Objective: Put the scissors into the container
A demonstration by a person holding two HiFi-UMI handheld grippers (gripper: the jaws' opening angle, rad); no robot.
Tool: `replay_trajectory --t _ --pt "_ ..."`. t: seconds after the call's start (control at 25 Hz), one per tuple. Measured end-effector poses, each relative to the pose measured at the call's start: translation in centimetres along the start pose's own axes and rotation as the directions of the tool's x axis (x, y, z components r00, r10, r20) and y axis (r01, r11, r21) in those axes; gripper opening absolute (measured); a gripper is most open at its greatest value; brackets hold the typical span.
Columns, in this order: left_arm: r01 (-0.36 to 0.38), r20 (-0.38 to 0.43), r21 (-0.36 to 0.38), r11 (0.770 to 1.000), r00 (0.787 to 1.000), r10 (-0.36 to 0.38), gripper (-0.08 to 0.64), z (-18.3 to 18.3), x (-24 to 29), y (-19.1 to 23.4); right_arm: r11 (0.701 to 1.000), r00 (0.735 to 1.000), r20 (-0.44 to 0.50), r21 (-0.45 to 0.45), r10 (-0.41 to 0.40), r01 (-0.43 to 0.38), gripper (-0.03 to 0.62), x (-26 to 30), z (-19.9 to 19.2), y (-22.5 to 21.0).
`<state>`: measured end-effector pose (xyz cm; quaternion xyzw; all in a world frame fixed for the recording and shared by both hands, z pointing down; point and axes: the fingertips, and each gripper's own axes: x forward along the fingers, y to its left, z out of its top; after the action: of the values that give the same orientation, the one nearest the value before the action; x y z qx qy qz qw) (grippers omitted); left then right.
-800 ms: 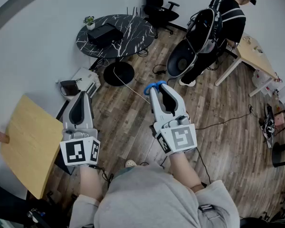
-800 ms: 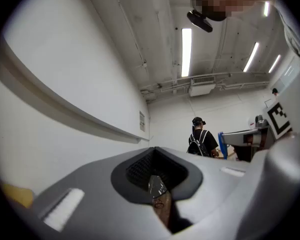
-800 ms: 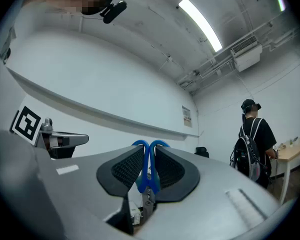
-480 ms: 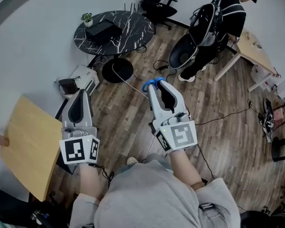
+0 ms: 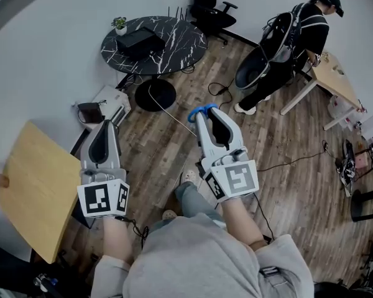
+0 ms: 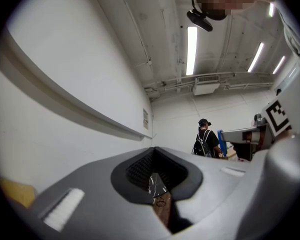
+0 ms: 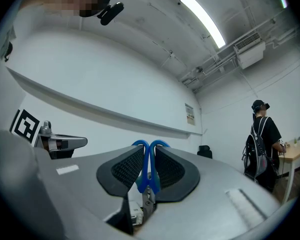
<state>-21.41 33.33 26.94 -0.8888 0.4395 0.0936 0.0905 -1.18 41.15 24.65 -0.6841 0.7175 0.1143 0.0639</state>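
Right gripper view showed your right claw [image 7: 148,173] pinching the scissors [image 7: 149,156] lengthwise, handles beyond its tips; left claw [image 6: 157,178] pressed together.

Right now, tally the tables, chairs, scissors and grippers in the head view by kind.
wooden tables: 2
round marble table: 1
office chair: 1
scissors: 1
grippers, left gripper and right gripper: 2
Total: 7
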Motion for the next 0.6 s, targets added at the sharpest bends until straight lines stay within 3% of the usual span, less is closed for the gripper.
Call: replay_trajectory --t 0.6 --pt "-0.038 -0.009 0.029 0.999 0.999 0.039 0.058 -2.6 12.8 3.7 0.999 0.999 0.005 0.039 0.038 -0.038 0.074 13.1 -4.2 -6.3"
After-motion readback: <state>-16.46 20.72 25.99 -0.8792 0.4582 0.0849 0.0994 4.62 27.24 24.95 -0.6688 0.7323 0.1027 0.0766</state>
